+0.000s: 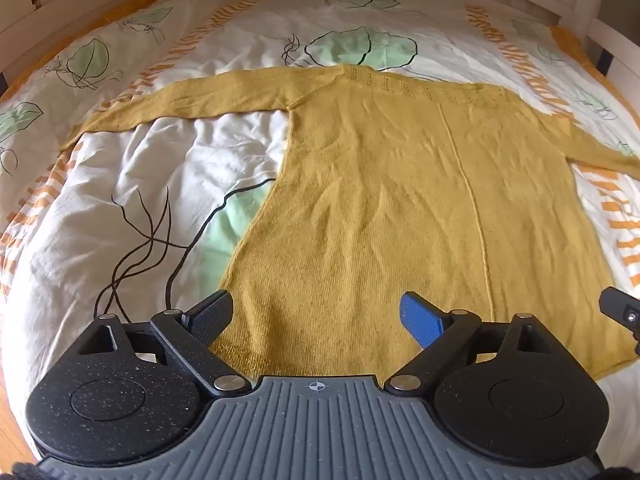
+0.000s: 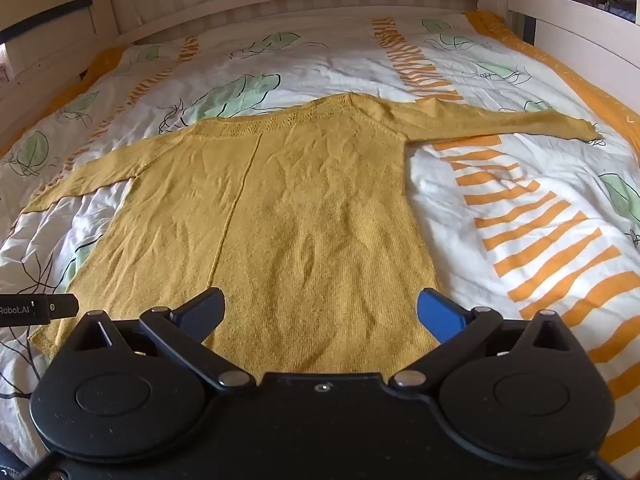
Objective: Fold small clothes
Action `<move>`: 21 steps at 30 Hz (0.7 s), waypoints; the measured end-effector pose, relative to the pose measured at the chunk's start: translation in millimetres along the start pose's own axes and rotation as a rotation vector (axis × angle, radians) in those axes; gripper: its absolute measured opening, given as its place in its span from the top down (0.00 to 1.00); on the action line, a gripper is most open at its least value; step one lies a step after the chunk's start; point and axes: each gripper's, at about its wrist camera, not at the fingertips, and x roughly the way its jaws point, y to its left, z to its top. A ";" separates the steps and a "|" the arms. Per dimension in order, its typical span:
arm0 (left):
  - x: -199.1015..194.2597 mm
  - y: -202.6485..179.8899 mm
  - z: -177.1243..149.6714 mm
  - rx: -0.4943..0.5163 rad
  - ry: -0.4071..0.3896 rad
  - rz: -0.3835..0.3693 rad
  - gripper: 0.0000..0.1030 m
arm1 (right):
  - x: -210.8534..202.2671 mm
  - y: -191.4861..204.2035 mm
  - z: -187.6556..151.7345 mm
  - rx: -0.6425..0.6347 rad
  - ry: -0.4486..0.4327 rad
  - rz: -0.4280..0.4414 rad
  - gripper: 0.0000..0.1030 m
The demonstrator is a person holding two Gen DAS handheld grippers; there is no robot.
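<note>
The left gripper is seen nearest the lens, its two fingers spread wide apart with nothing between them but the hem of the mustard-yellow sweater lying beyond the tips. One black pad and one blue pad are shown, and whether either touches the knit cannot be told. The right gripper is likewise held with its fingers apart, nothing clamped, the hem stretching across the gap ahead of the tips. A small part of the right gripper is glimpsed to the right of the left one, and a black piece marked "Robot.AI" is seen to the left of the right one.

The sweater is laid flat on the patterned duvet, spread away from both grippers, hem nearest and neckline farthest. One sleeve is stretched out to the left, well ahead of the left gripper; the other sleeve is stretched out to the right, well ahead of the right gripper. A raised seam is run down the body. A white bed frame is seen beyond the duvet
</note>
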 end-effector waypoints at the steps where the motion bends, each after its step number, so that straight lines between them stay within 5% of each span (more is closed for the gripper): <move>1: -0.8 0.0 -0.3 -0.004 -0.001 -0.002 0.12 | 0.2 0.1 -0.1 -0.002 0.001 -0.003 0.01; 21: 5.0 -3.6 -5.0 -0.006 0.071 -0.043 0.12 | 10.6 7.7 -3.1 -0.005 0.080 0.003 0.01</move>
